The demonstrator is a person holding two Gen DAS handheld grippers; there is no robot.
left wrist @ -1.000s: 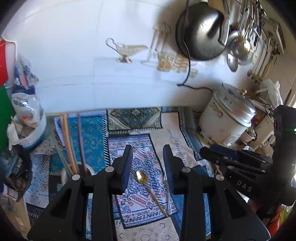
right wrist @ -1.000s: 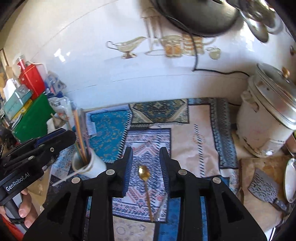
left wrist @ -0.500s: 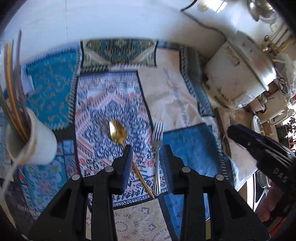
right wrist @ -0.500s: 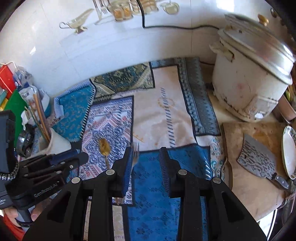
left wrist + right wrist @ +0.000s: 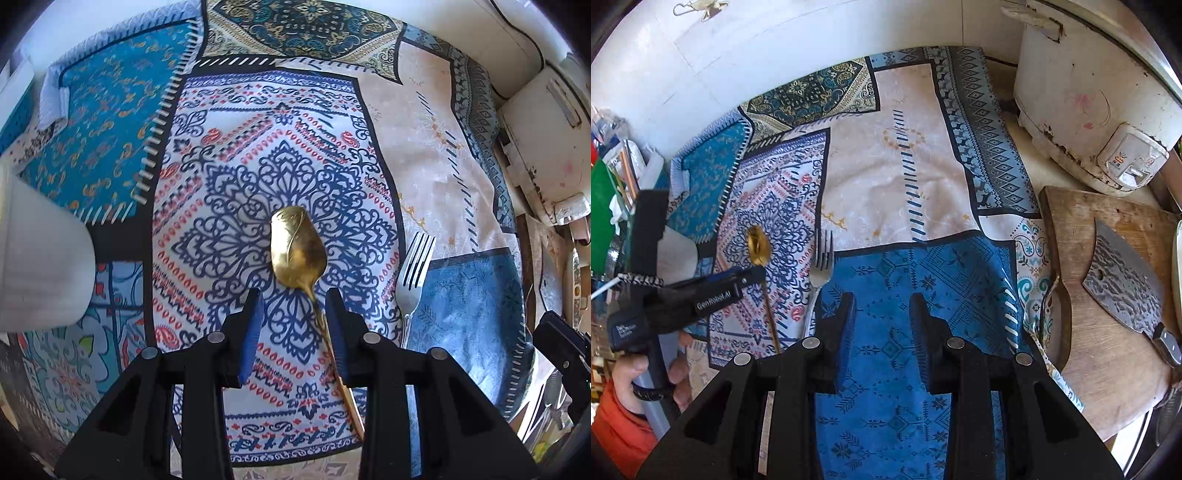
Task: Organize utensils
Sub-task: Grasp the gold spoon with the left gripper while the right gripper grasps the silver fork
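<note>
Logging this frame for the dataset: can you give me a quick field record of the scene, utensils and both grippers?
surface: patchwork cloth
spoon: gold, lying flat on the cloth, bowl toward the wall
fork: silver, flat on the cloth beside the spoon, apart from it
cup: white, off the spoon's other side
left gripper: open, over the spoon's neck, handle running back between the fingers
right gripper: open, nothing between its fingers, over blue cloth next to the fork
cleaver: on a wooden board

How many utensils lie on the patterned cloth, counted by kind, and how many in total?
Gold spoon: 1
Silver fork: 1
Total on the patterned cloth: 2
</note>
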